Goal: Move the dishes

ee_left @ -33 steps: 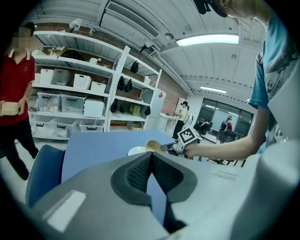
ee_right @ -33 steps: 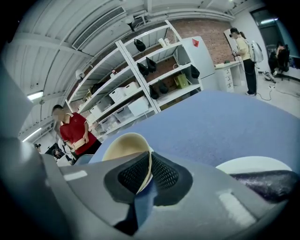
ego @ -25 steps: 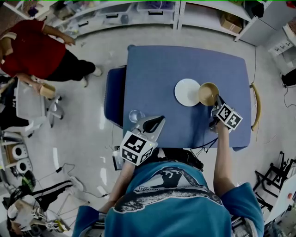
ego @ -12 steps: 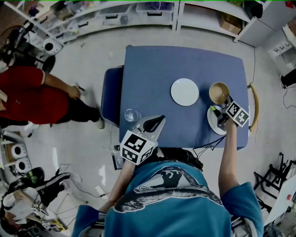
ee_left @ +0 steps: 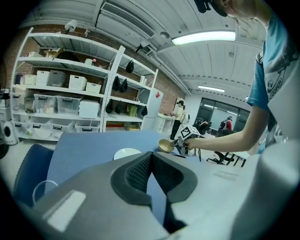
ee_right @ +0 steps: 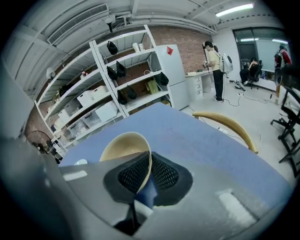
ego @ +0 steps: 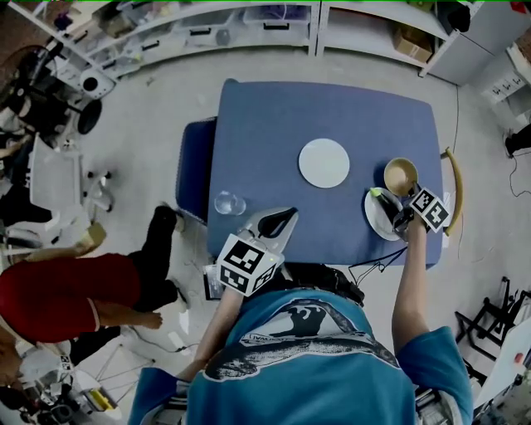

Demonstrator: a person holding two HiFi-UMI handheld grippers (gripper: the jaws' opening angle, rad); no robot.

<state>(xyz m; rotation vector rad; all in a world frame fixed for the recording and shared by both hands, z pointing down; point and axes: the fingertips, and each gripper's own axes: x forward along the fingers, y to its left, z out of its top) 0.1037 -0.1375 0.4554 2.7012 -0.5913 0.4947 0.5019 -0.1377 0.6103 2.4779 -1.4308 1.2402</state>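
1. Nearest, the left tongs (ego: 284,217) hang over the front edge of the blue bench (ego: 332,108), their pads pressed together with nothing between them.
2. Left of them, a clear glass (ego: 230,203) stands near the bench's front left corner.
3. At the front right lies a white plate (ego: 375,217) with something green on its far rim; what it is I cannot tell.
4. Just beyond that plate, the right tongs (ego: 405,192) clamp the rim of a tan bowl (ego: 399,174), which is tilted. Whether it touches the bench is unclear.
5. A second white plate (ego: 323,163) lies mid-bench, well apart from the bowl.
6. A blue chair (ego: 192,170) stands against the bench's left side, and a curved wooden chair back (ego: 459,187) is at its right.
7. On the pale floor (ego: 166,100) to the left is a person in red (ego: 66,295). White shelving (ego: 249,25) with bins lines the far wall.
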